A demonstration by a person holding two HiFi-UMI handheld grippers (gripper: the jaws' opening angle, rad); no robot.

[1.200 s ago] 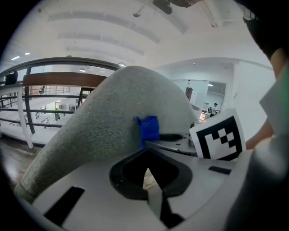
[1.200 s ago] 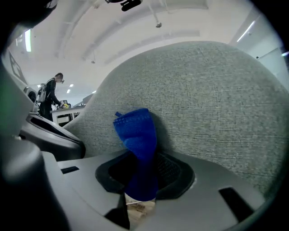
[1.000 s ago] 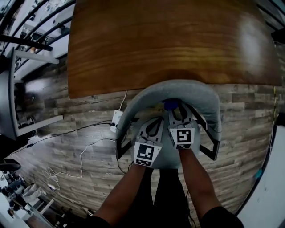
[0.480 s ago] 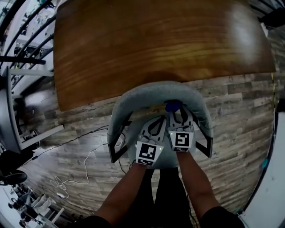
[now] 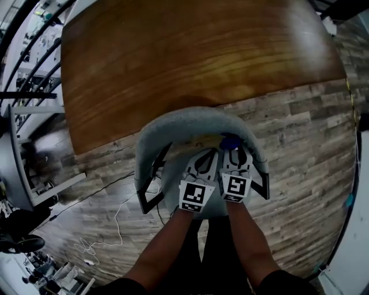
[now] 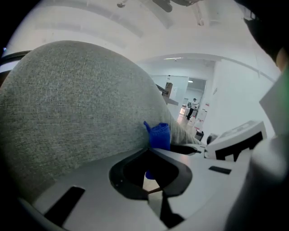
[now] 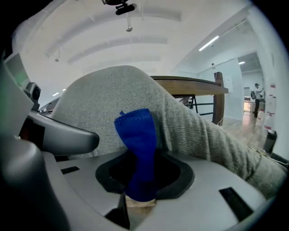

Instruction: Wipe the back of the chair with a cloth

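Head view:
- Large brown wooden table (image 5: 196,63) fills 12 o'clock; glossy top, pale glare patches.
- Grey-brown wood-plank floor (image 5: 311,173) runs from 9 through 6 to 3 o'clock.
- White cable (image 5: 117,214) snakes over planks at 8 o'clock.
- Pale furniture frame (image 5: 18,161) at 9 o'clock, black bar (image 5: 29,95) above it.

Right gripper view:
- White ceiling (image 7: 135,31), strip lights (image 7: 212,43) at 2 o'clock.
- Dark ceiling fixture (image 7: 119,6) at 12 o'clock.
- Bright corridor with distant person (image 7: 257,92) at 3 o'clock.

One chair (image 5: 190,118), one cloth (image 5: 229,141), one table (image 5: 190,52), two tongs (image 5: 206,157) (image 5: 233,152).
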